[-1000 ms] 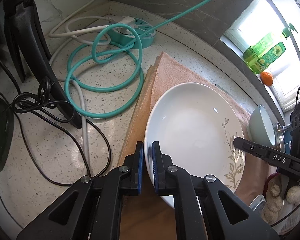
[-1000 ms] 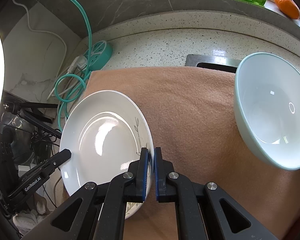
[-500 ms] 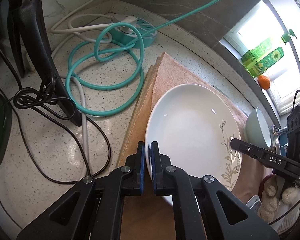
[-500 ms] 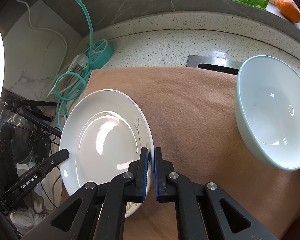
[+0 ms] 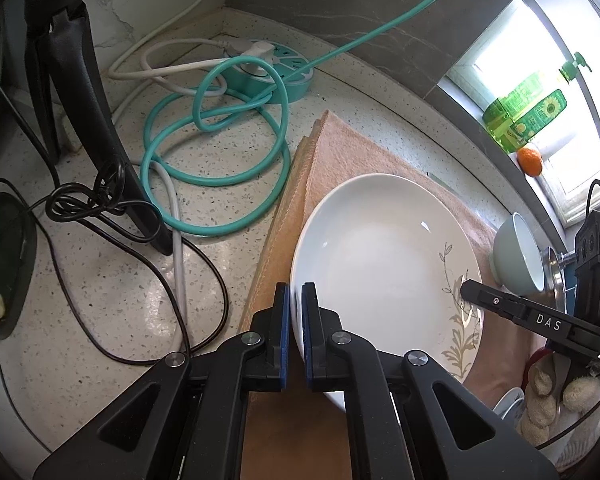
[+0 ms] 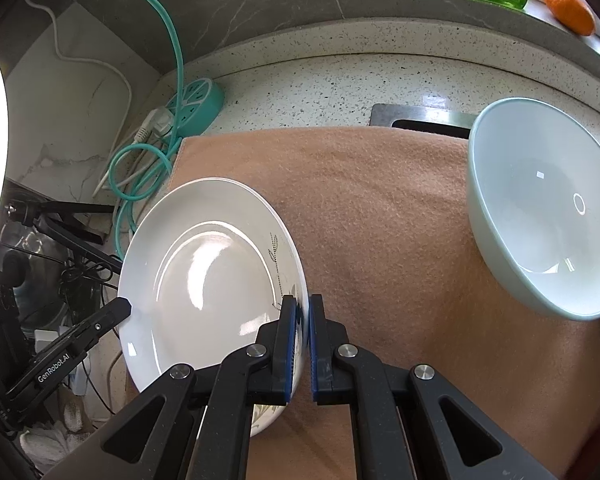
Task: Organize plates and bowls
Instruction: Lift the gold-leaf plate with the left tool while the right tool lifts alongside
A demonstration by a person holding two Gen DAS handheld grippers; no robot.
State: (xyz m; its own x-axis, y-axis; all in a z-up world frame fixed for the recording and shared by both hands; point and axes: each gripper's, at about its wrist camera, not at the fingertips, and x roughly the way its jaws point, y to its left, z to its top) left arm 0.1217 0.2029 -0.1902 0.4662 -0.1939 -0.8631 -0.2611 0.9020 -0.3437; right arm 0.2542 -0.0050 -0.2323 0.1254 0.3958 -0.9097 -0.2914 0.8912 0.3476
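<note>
Left wrist view: the left gripper (image 5: 296, 316) is pinched on the near-left rim of a white plate (image 5: 380, 264) with a leaf pattern, its blue pads pressed to either side of the rim. The plate sits over a tan towel (image 5: 340, 152) spread on the speckled countertop (image 5: 112, 308). Across the plate, the right gripper (image 5: 466, 288) clamps the patterned rim on the opposite side; a gloved hand (image 5: 556, 396) shows below it.

Left of the plate, off the towel, lie a coiled teal cable (image 5: 216, 168), a white cord (image 5: 176, 240) and tangled black wires (image 5: 100, 208). Beyond the coil, by the wall, sits a round teal power strip (image 5: 284, 72). A black stand leg (image 5: 84, 92) slants down beside the wires.

Right of the plate, a pale green bowl (image 5: 516, 260) rests on the towel, well apart from the plate. Beyond it, on the window ledge, stand a green detergent bottle (image 5: 528, 112) and an orange fruit (image 5: 530, 160).

Right wrist view: the right gripper (image 6: 302, 344) has its pads closed on the plate (image 6: 204, 280) rim at the leaf pattern. The left gripper (image 6: 124, 306) meets the far rim. The bowl (image 6: 540, 212) lies to the right of the plate with bare towel (image 6: 380, 220) between them. Behind the bowl a metal sink edge (image 6: 420, 114) shows at the towel's far border.
</note>
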